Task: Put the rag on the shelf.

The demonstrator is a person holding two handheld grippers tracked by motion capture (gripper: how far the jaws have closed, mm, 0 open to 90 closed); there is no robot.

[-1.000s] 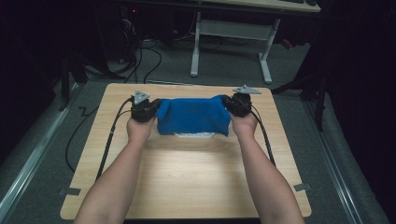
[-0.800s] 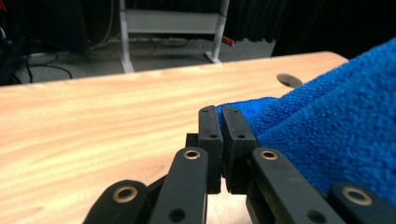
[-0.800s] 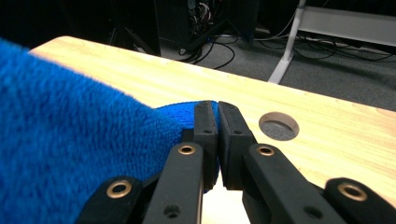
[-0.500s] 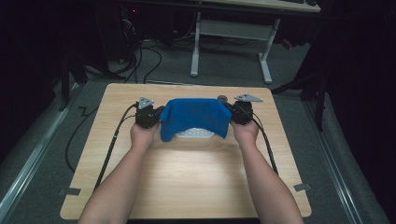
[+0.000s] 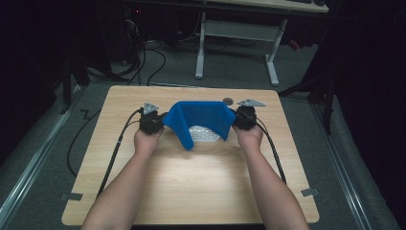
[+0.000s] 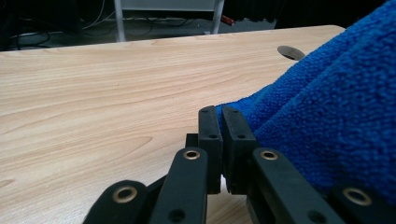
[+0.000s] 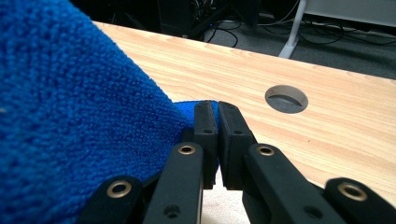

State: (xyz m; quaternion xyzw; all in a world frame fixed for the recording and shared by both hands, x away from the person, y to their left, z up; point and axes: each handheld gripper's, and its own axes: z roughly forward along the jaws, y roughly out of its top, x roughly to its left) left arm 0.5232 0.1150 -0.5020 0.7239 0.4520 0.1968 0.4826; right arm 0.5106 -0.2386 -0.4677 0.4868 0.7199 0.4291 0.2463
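The near half of the light wooden worktop (image 5: 191,187) lies bare under the person's two forearms, which reach in from its near edge. Past the middle, the left gripper (image 5: 160,122) and the right gripper (image 5: 235,120) hold a blue fleecy cloth (image 5: 198,117) stretched between them above the wood, roughly midway between the worktop's left and right edges and closer to its far edge than to its near one. In the left gripper view the two black jaws stand pressed together with a corner of the cloth (image 6: 327,116) pinched between their tips, the rest of the fabric billowing off to one side over the wood. In the right gripper view the jaws are likewise closed tight on the opposite corner of the cloth (image 7: 70,116), blue pile showing between the tips. From the high view the cloth's top edge runs nearly straight from gripper to gripper, while its lower part sags in folds, with one point hanging down toward the near-left. Under the sagging cloth, on the worktop, a pale patterned patch (image 5: 205,134) shows; what it is cannot be told from these pictures. Black cables (image 5: 117,148) trail from each gripper back along the forearms. Just beyond the right gripper, near the far edge, a round cable hole (image 7: 286,99) is cut through the worktop; nothing can be made out inside it.
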